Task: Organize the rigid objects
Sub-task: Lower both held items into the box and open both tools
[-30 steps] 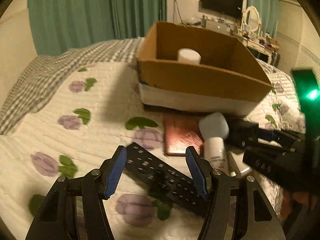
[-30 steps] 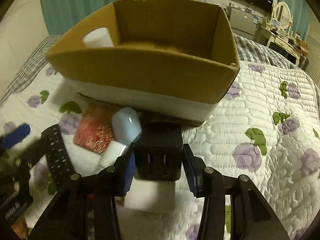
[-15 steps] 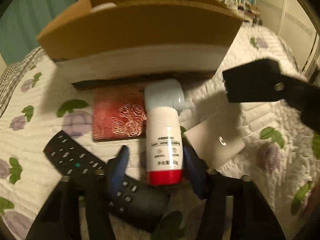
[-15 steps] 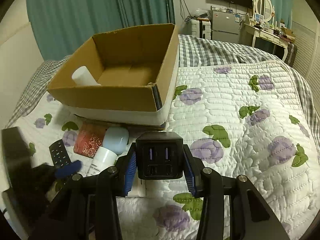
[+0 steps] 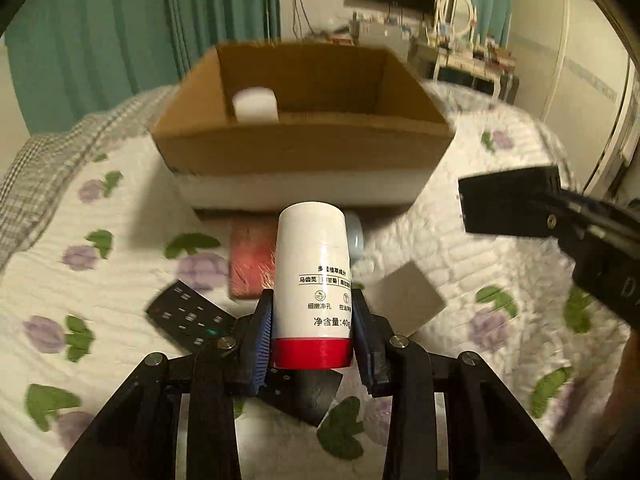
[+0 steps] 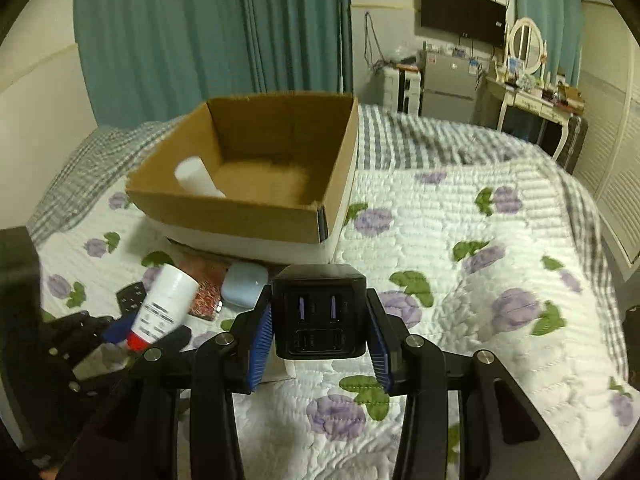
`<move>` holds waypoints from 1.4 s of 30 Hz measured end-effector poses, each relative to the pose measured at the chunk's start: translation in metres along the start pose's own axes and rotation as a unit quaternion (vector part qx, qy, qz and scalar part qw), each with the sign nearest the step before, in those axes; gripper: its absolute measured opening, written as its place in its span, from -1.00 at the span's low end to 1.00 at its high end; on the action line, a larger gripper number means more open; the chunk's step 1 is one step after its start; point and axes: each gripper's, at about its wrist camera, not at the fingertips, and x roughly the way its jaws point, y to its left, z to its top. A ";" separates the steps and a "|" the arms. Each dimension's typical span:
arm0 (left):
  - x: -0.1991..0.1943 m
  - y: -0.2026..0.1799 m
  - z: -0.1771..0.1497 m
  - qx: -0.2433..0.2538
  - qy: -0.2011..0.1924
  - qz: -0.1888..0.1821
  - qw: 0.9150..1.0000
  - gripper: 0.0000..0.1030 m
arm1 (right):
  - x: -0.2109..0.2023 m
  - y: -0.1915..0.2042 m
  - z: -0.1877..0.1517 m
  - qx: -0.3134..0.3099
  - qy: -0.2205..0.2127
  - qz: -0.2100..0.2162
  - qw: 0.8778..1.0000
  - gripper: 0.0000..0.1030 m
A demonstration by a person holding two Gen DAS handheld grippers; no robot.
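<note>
My left gripper (image 5: 314,320) is shut on a white tube with a red base (image 5: 312,276) and holds it lifted above the quilt; it also shows in the right wrist view (image 6: 162,308). Its pale blue cap (image 6: 244,284) lies on the bed. My right gripper (image 6: 318,336) is shut on a black USB charger block (image 6: 319,310), raised above the bed; the block also shows in the left wrist view (image 5: 508,204). The open cardboard box (image 5: 304,160) stands behind, with a white cylinder (image 5: 255,104) inside.
On the flowered quilt (image 6: 460,280) lie a black remote (image 5: 188,316), a red patterned case (image 5: 250,256) and a flat grey-white card (image 5: 404,300). Green curtains, a wall TV and a dresser stand beyond the bed.
My left gripper turned from the remote, closed on the white tube and lifted it; the cap stayed on the bed. My right gripper lifted the charger block up and back.
</note>
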 end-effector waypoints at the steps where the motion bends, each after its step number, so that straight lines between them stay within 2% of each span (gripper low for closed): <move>1: -0.006 -0.002 0.002 -0.001 -0.007 -0.001 1.000 -0.30 | -0.007 0.002 0.002 -0.001 -0.006 -0.001 1.000 -0.19; 9: -0.049 0.005 0.040 0.001 -0.065 -0.002 0.998 -0.30 | -0.050 0.016 0.031 -0.016 -0.049 0.008 0.999 -0.19; 14: -0.062 0.017 0.073 0.000 -0.092 0.001 0.996 -0.30 | -0.056 0.022 0.066 -0.033 -0.074 0.008 0.997 -0.19; 19: -0.057 0.024 0.108 0.011 -0.112 0.010 0.994 -0.30 | -0.047 0.025 0.099 -0.042 -0.096 0.015 0.994 -0.19; 26: -0.017 0.036 0.156 0.024 -0.110 0.007 0.994 -0.30 | 0.008 0.025 0.147 -0.047 -0.094 0.032 0.994 -0.19; 31: 0.038 0.042 0.178 0.034 -0.084 0.013 0.996 -0.30 | 0.063 0.021 0.163 -0.039 -0.079 0.037 0.995 -0.19; 38: 0.084 0.049 0.184 0.046 -0.065 0.015 0.997 -0.29 | 0.124 0.013 0.159 -0.026 -0.047 0.046 0.998 -0.19; 42: 0.089 0.052 0.184 0.036 -0.079 0.016 0.996 -0.19 | 0.140 0.011 0.160 -0.014 -0.038 0.057 0.998 -0.19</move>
